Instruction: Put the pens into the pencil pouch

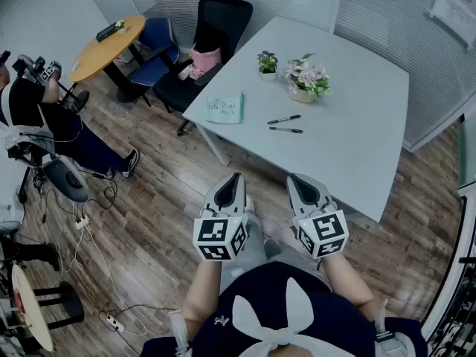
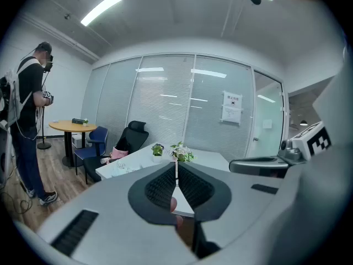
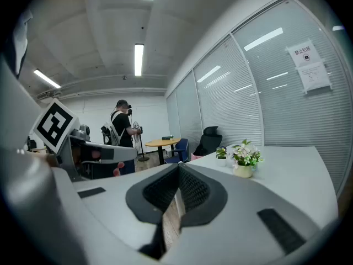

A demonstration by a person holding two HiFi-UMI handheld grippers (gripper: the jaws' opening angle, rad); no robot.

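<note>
Two black pens lie side by side on the white table, in the head view. A light turquoise pencil pouch rests near the table's left corner; it also shows faintly in the left gripper view. My left gripper is shut and empty, held over the floor short of the table. My right gripper is shut and empty too, just before the table's near edge. Both point toward the table, well short of the pens. In the gripper views the jaws meet at their tips with nothing between.
A small green plant and a flower pot stand at the table's far side. A black office chair with a pink item sits beyond the left corner. A round wooden table, a blue chair and a person with equipment are at the left.
</note>
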